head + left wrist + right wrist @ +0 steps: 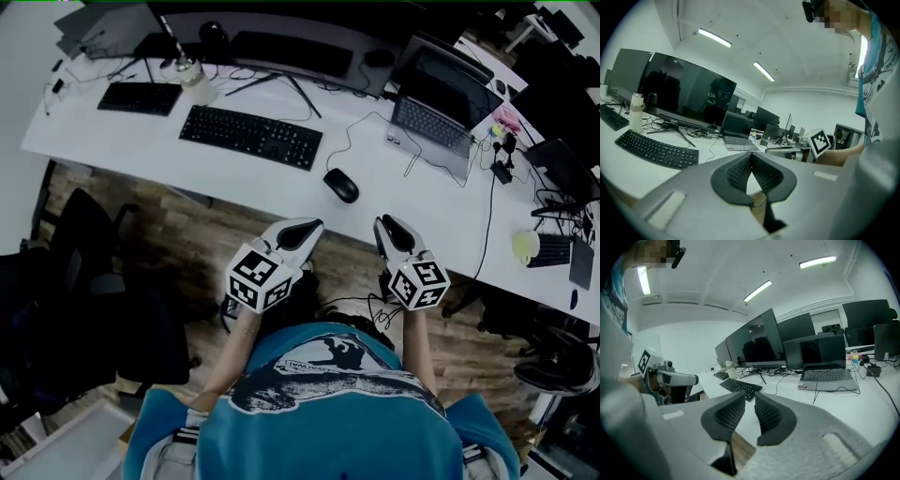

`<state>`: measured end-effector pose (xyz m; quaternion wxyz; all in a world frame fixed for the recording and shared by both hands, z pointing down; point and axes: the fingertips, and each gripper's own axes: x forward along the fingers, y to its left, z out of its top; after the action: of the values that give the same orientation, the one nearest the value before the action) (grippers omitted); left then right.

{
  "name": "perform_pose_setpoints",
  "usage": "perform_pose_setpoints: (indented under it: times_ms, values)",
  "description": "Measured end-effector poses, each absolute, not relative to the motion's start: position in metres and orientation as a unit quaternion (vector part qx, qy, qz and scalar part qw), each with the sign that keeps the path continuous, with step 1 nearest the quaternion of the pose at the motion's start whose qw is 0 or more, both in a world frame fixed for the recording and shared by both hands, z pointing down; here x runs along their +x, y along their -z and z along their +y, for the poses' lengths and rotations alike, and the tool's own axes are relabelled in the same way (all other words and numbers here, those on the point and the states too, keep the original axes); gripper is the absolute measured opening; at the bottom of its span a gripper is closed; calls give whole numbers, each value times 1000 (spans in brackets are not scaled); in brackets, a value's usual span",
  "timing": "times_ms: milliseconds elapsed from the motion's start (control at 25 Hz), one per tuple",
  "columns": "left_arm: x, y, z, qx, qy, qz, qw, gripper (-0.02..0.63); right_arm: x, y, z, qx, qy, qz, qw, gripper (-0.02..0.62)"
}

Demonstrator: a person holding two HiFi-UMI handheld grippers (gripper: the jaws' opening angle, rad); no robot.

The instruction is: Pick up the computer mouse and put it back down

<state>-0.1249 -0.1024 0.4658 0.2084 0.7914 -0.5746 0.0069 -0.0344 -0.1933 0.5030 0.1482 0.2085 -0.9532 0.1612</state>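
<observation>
We count two grippers [309,228] [386,225], one mouse [341,185], two keyboards [250,137] [141,97], one open laptop [436,112], one bottle [194,80].

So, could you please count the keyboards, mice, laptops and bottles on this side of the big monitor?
Black keyboards: 2
Computer mouse: 1
Open laptop: 1
Bottle: 1
Total: 5

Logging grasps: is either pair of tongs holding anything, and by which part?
Nothing is held. The left tongs and right tongs are empty; the computer mouse lies on the desk, apart from both.
</observation>
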Motion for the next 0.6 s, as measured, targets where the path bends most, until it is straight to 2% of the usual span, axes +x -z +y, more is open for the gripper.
perform_pose_setpoints:
  times_ms: [160, 600]
  values:
    - [-93, -463, -93, 795, -15, -571, 206, 12, -4, -496, -184, 219, -158, -954, 134, 3]
    - [-15, -466, -22, 775, -25, -597, 206, 12, 59, -499, -113, 174, -159, -964, 126, 2]
